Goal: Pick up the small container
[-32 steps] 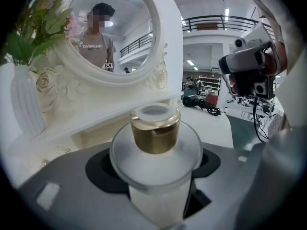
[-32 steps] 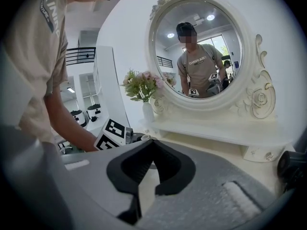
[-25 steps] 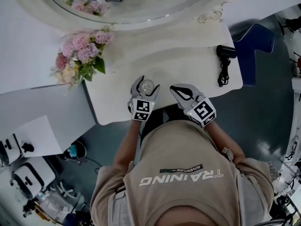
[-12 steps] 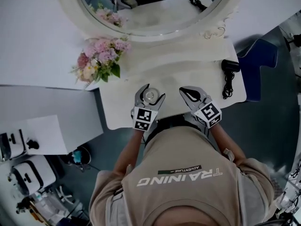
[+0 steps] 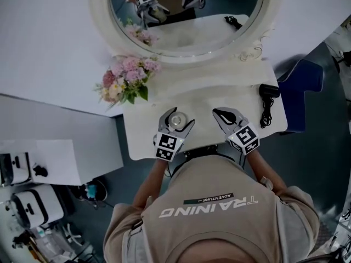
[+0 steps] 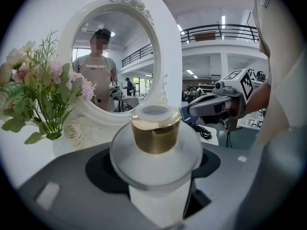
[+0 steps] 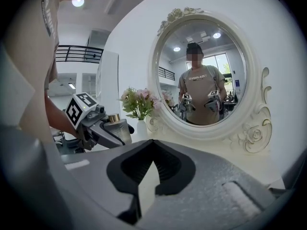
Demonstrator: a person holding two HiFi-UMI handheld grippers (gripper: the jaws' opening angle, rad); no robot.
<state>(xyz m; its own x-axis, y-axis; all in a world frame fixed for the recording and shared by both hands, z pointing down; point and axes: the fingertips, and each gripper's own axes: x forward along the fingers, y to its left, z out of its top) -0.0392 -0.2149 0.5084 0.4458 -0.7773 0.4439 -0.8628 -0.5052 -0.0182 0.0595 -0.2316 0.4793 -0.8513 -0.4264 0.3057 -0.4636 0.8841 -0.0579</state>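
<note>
1. The left gripper (image 5: 178, 118) has its jaws wide and clamped on the small container (image 6: 156, 128). The container stands upright between the jaws. It has a gold cap (image 6: 156, 135) over a broad frosted shoulder and a pale body.
2. In the right gripper view the container's base appears clear of the white table (image 5: 219, 89). In the head view the held container sits over the table's near edge, just ahead of the left gripper's marker cube (image 5: 167, 142).
3. The right gripper (image 7: 149, 143) is level with the left gripper, to its right and apart from it. Its jaw tips are together with nothing between them, and it points toward the mirror.
4. Ahead and to the left of the left gripper is a bunch of pink flowers (image 5: 129, 81). It stands in a white vase (image 7: 140, 127) at the table's left end, well apart from the container.
5. Straight ahead of both grippers stands the oval mirror (image 7: 252, 133) with its white carved frame, at the back of the table. Its glass reflects the person and both grippers.
6. Off to the right of the right gripper, a black hair dryer (image 5: 269, 90) lies with its cord near the table's right edge.
</note>
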